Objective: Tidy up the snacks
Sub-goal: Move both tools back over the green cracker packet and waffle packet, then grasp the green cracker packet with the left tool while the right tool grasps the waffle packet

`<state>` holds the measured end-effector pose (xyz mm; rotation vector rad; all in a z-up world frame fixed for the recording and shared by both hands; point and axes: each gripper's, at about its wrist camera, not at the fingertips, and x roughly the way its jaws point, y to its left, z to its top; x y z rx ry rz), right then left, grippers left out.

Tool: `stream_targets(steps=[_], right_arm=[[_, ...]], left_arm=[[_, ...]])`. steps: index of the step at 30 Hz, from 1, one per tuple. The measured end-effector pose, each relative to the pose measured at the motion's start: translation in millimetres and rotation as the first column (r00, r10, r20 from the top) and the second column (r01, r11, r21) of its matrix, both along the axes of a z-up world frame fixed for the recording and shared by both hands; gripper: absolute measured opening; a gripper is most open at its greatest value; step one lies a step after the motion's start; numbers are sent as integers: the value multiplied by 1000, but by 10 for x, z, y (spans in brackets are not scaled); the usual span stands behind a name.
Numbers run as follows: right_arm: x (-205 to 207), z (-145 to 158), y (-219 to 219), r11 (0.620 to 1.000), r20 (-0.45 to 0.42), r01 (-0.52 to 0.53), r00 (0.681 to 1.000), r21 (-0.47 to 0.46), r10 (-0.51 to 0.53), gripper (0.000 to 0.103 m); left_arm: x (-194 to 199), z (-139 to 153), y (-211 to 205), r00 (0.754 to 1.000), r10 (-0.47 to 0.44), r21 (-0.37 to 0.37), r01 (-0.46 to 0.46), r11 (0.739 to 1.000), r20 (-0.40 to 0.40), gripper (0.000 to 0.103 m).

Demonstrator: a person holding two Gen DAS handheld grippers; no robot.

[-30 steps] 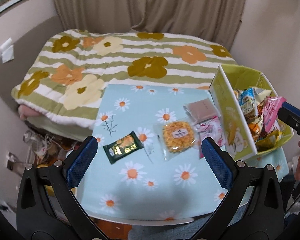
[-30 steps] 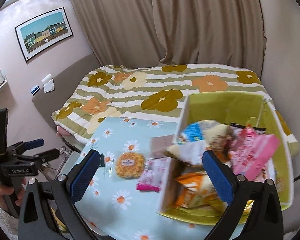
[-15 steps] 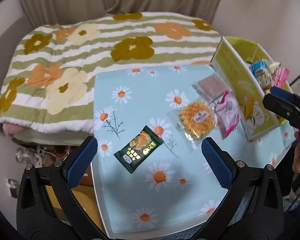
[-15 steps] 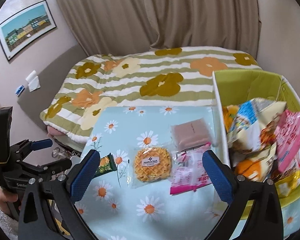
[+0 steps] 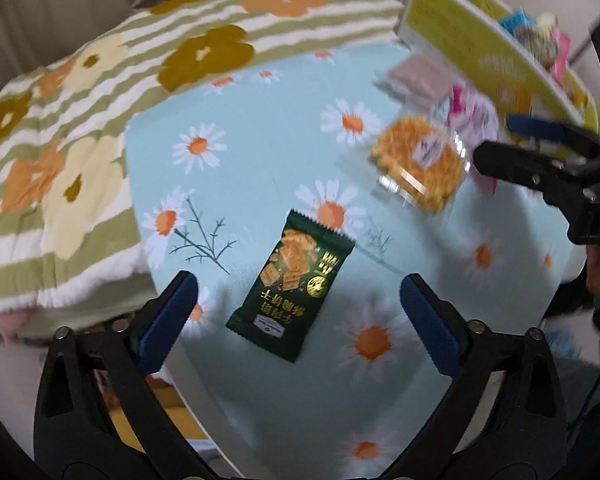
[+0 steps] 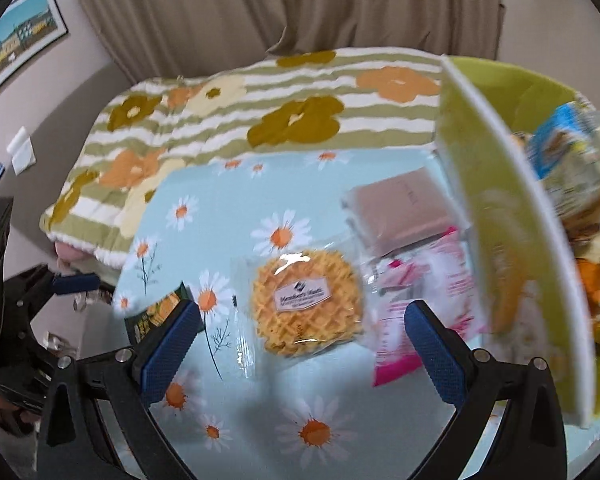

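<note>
Left gripper (image 5: 298,308) hangs over the green pack (image 5: 291,287), fingers wide apart, pack lying flat between them, untouched. Right gripper (image 6: 300,336) hangs over the waffle (image 6: 306,302), fingers spread, empty. Pink pack (image 6: 420,300) and brown pack (image 6: 400,210) lie against the box (image 6: 496,208) wall. Bench (image 5: 260,128) bare toward the bed (image 5: 100,80); green pack near the bench's left edge.

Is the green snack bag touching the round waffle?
Apart. The left wrist view shows blue daisy cloth plainly between the green snack bag and the round waffle.
</note>
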<state>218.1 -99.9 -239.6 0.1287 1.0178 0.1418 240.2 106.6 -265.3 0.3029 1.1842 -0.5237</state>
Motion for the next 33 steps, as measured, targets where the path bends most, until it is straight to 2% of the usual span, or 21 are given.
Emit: stream_targets(steps=[5, 10, 15, 19, 23, 33], right_arm=[[66, -203, 124, 997, -29, -58, 998, -41, 57, 102], [114, -327, 158, 994, -51, -87, 995, -63, 84, 102], [204, -383, 143, 990, -59, -116, 992, -82, 111, 102], [263, -426, 167, 984, -75, -157, 986, -80, 151, 102], [324, -470, 237, 967, -91, -233, 970, -101, 224, 102], [449, -594, 366, 924, -134, -336, 940, -186, 315, 102]], left_arm=[[40, -280, -40, 996, -87, 60, 88, 994, -30, 78], [94, -412, -44, 992, -115, 67, 118, 991, -49, 66], [92, -404, -86, 988, -151, 65, 152, 986, -24, 64], [79, -377, -127, 987, -162, 61, 163, 985, -18, 44], [72, -372, -148, 988, -154, 65, 155, 986, -26, 43], [128, -285, -86, 998, -61, 41, 62, 997, -34, 43]])
